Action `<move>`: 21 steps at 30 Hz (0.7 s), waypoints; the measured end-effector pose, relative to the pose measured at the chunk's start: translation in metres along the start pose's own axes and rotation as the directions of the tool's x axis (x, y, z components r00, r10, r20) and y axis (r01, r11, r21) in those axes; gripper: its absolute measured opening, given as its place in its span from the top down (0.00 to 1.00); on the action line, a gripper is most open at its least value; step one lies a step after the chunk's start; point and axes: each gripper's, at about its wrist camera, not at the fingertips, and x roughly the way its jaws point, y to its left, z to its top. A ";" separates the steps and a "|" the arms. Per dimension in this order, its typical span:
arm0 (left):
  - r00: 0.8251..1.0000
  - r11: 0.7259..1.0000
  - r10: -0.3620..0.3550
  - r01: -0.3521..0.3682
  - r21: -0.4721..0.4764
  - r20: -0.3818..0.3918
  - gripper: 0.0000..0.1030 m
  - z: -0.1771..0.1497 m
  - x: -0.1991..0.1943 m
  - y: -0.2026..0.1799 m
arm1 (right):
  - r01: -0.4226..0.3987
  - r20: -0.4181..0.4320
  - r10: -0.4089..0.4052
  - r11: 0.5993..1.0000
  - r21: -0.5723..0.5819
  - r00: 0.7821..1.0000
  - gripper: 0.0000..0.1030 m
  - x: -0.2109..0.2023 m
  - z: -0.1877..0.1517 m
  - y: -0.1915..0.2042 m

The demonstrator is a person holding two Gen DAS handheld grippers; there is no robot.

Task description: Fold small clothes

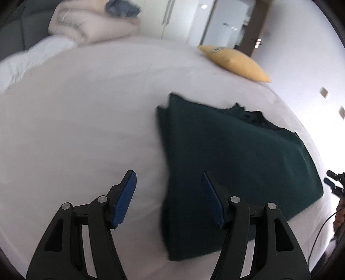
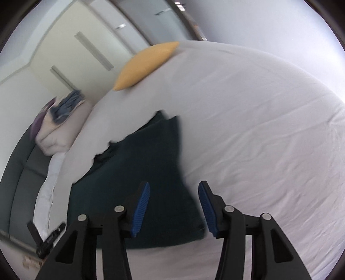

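Observation:
A dark green garment (image 1: 237, 155) lies folded flat on the white bed sheet (image 1: 75, 129). In the left wrist view my left gripper (image 1: 168, 175) hovers over the garment's left edge. Its blue pads (image 1: 126, 198) stand well apart, one over the sheet and one over the cloth, with nothing pinched between them. In the right wrist view the same garment (image 2: 146, 168) runs away to the upper left. My right gripper (image 2: 174, 185) hangs above its near right corner, jaws apart and gripping nothing. The right gripper's blue tips (image 1: 330, 183) also peek in at the left wrist view's right edge.
A yellow pillow (image 1: 235, 62) lies at the far edge of the bed (image 2: 258, 129). A pinkish bundled duvet (image 1: 90, 25) with a blue-grey cloth (image 1: 120, 8) on top sits at the bed's head, by a grey headboard (image 2: 19, 172). Pale wardrobe doors (image 2: 71, 49) stand behind.

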 end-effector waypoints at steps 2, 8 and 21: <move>1.000 0.998 0.021 -0.020 0.060 -0.014 0.40 -0.002 0.002 -0.012 | 0.040 -0.031 -0.041 0.998 -0.039 0.999 0.50 0.008 -0.006 0.004; 0.990 0.999 0.040 -0.037 0.022 -0.132 0.39 -0.023 0.025 0.003 | 0.117 -0.078 -0.119 0.993 -0.027 0.990 0.64 0.030 -0.020 -0.020; 1.000 0.999 -0.002 0.002 -0.032 -0.009 0.38 0.009 -0.024 -0.007 | -0.038 0.012 0.038 0.999 0.030 0.999 0.58 -0.007 0.018 0.014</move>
